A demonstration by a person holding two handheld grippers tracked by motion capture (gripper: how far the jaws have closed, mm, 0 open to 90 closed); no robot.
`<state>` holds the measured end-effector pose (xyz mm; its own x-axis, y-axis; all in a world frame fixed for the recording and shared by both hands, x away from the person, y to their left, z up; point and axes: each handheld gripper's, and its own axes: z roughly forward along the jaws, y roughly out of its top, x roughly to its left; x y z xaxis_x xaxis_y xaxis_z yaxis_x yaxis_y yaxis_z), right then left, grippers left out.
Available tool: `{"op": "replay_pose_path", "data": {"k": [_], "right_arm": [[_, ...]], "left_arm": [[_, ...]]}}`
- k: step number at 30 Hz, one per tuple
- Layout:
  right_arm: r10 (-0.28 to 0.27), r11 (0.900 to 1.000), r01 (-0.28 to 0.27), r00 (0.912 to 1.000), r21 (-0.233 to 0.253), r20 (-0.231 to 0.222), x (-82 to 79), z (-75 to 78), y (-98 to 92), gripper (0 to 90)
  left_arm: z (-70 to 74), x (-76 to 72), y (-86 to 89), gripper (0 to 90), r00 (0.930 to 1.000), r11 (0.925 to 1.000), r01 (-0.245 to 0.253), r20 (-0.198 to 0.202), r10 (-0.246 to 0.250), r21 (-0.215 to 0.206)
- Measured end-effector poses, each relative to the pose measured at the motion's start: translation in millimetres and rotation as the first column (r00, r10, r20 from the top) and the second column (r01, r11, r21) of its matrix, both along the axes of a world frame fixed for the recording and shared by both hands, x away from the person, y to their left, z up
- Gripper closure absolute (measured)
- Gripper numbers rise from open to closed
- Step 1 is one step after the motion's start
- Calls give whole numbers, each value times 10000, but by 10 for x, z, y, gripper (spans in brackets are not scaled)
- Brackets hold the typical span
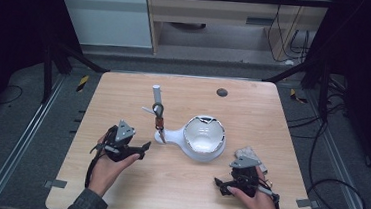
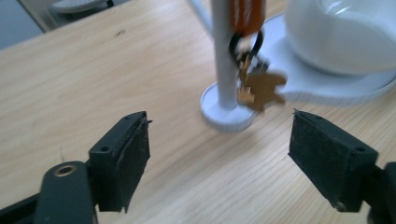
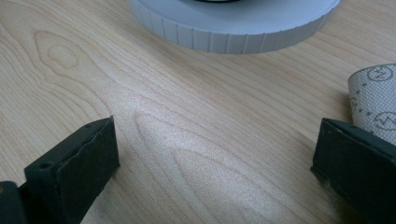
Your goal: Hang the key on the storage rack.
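A white stand (image 1: 160,132) sits near the middle of the wooden desk (image 1: 124,87): a slim upright post on a round foot, joined by a flat arm to a wider round base that carries a white bowl (image 1: 204,136). A bunch of keys (image 1: 159,121) on a dark ring with an orange strap hangs against the post; in the left gripper view the brass-coloured keys (image 2: 258,88) dangle just above the round foot, touching or almost touching the post.

The left gripper (image 1: 142,146) lies on the desk to the left of the stand, near its foot but apart from it, pointing toward it. Its fingers (image 2: 122,158) are spread wide and hold nothing; the post and keys stand between and beyond them.

The right gripper (image 1: 220,183) rests to the right of the stand and nearer the person, close to the wide base. Its fingers (image 3: 74,175) are also spread wide with only bare desk between them, and the ribbed rim of the base (image 3: 233,37) lies just ahead. A grey patterned cloth (image 3: 373,100) lies beside the right gripper, on the side away from the stand, touching or just behind one of its fingers.

A small dark round spot (image 1: 221,92) marks the desk beyond the bowl, well apart from the stand.
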<state>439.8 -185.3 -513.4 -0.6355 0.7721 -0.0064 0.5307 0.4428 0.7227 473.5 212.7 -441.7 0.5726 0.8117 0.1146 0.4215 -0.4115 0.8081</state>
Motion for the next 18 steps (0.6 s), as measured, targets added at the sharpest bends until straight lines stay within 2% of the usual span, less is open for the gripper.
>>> {"op": "replay_pose_path", "data": {"k": [5, 7, 8, 11, 18], "right_arm": [[-1, 10000, 1, 10000, 0, 1, 0, 0, 0, 3], [2, 10000, -2, 10000, 0, 2, 0, 0, 0, 3], [6, 10000, -6, 10000, 5, -4, 1, 0, -1, 3], [-1, 10000, 1, 10000, 11, -5, 0, 0, 0, 3], [40, 10000, -40, 10000, 0, -57, -9, 5, -4, 4]], "left_arm": [[-270, -29, 173, 134, 9985, 9985, -540, -87, 539, -101], [-352, -34, 228, 123, 9973, 9984, -550, -503, 541, -160], [-368, -36, 234, 102, 9966, 9985, -526, -634, 517, -142], [-428, -39, 258, 83, 9965, 9987, -498, -669, 506, 135], [-563, 6, 298, 51, 9889, 9966, -781, -1247, 809, 275]]}}
